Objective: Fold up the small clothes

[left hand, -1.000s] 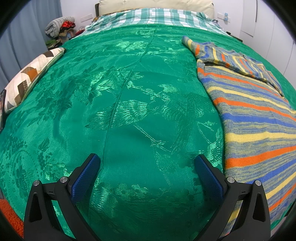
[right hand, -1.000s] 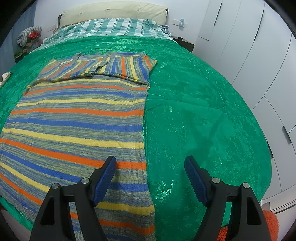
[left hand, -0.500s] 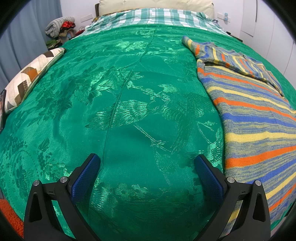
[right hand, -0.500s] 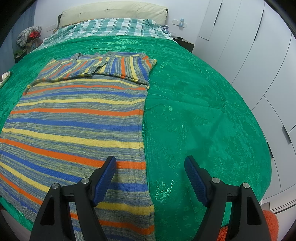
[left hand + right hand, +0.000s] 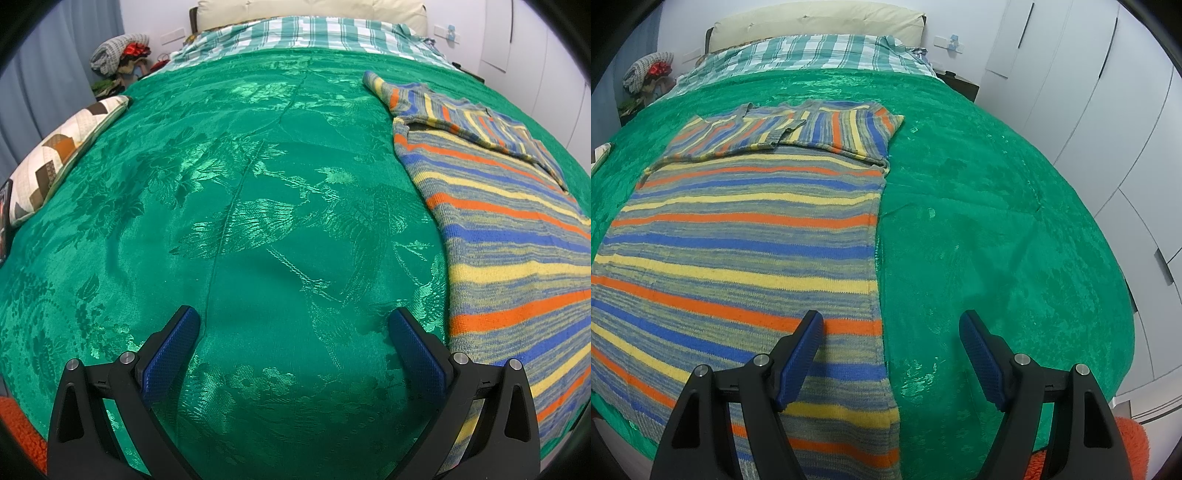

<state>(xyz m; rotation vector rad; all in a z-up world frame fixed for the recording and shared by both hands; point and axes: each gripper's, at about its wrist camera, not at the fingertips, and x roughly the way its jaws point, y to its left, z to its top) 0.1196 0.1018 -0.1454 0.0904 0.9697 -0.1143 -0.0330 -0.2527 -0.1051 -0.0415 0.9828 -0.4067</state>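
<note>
— Both grippers first: how do they stand?

— Left gripper [image 5: 293, 325] is spread wide over bare green bedspread [image 5: 258, 229], nothing between its blue pads. Right gripper [image 5: 891, 328] is spread about as wide, empty too; its left pad hangs above the striped sweater [image 5: 738, 240], its right pad above the bedspread, with the sweater's edge running between them.

— Where does the sweater lie from the left gripper?

— Off to its right, flat on the bedspread, sleeves folded across the far end.

— Anything holding things?

— No baskets or boxes. Beyond both grippers, a checked sheet [image 5: 310, 35]; far left of the left gripper, a patchwork cushion [image 5: 62, 155] and a heap of clothes [image 5: 122, 55].
</note>
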